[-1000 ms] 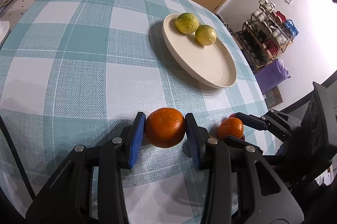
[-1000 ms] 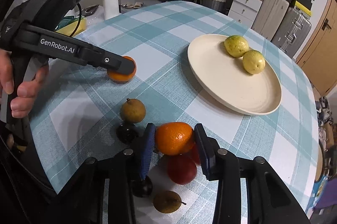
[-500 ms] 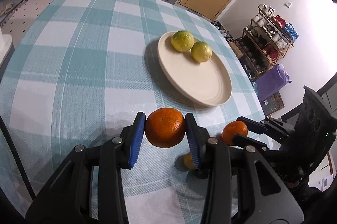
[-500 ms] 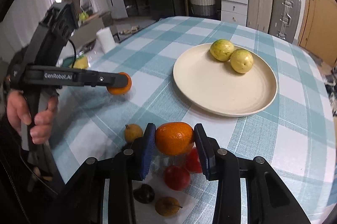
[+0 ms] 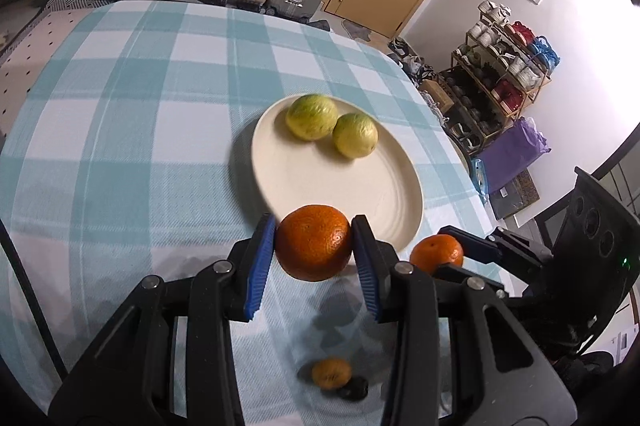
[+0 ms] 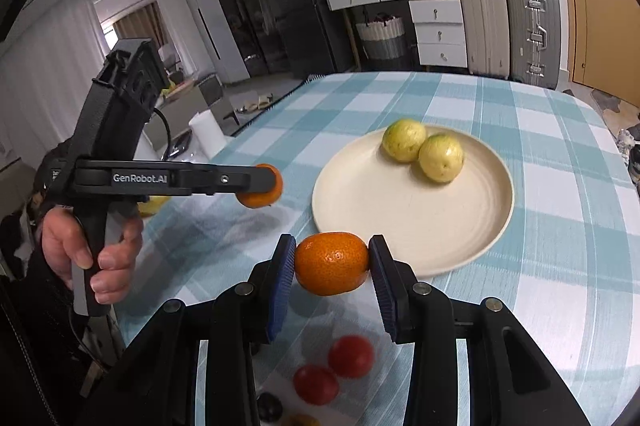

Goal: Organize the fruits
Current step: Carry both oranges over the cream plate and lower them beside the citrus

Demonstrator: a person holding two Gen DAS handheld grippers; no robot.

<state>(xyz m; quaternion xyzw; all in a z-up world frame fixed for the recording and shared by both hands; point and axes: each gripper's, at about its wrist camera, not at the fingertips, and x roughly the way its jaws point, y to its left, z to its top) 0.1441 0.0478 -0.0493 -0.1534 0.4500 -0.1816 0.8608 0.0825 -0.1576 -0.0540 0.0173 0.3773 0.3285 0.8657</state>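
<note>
Carriage is the step in hand: left tongs (image 5: pixel 314 244) pinching one orange (image 5: pixel 314 242) and right tongs (image 6: pixel 332 268) another orange (image 6: pixel 332 268), both aloft just short of the plate (image 6: pixel 472 246), where next each needs lowering beside the two green fruits (image 6: pixel 422 150)

Plate (image 6: pixel 472 238) sits mid-table (image 6: pixel 560 130), two round fruits (image 6: pixel 422 150) touching each other on its far side. I've got an orange (image 5: pixel 314 242) above the near rim, second orange (image 6: pixel 331 268) just right of it. Small fruits (image 6: pixel 334 370) lie on the cloth nearest me.
</note>
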